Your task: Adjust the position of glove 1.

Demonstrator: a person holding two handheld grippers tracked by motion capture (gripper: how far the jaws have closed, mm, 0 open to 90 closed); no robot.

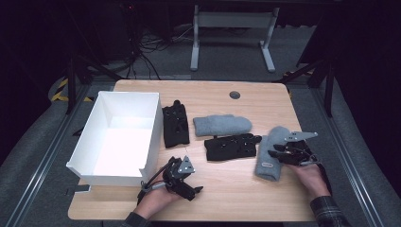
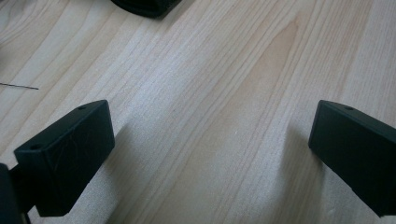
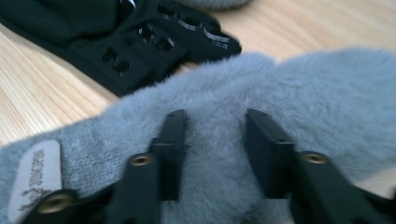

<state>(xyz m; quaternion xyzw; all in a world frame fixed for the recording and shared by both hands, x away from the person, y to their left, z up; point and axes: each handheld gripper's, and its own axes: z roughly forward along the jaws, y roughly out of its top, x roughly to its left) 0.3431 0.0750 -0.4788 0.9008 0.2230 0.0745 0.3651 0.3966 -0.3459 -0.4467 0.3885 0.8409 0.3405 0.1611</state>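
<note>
Right tongs (image 1: pixel 280 154) are pinching into the grey mitten (image 1: pixel 271 156) at the right of the worktop (image 1: pixel 236 189), jaws half-closed with fluff bunched between them. It looks soft, light and floppy, so I'd grab a thick fold mid-body, not the cuff label (image 3: pixel 35 175). Left tongs (image 1: pixel 191 189) sit wide apart over bare wood near the white box (image 1: pixel 94 123).

A fluffy grey mitten (image 1: pixel 270 153) with a pale label lies flat on the table's right side, beside a black glove (image 1: pixel 231 146).
</note>
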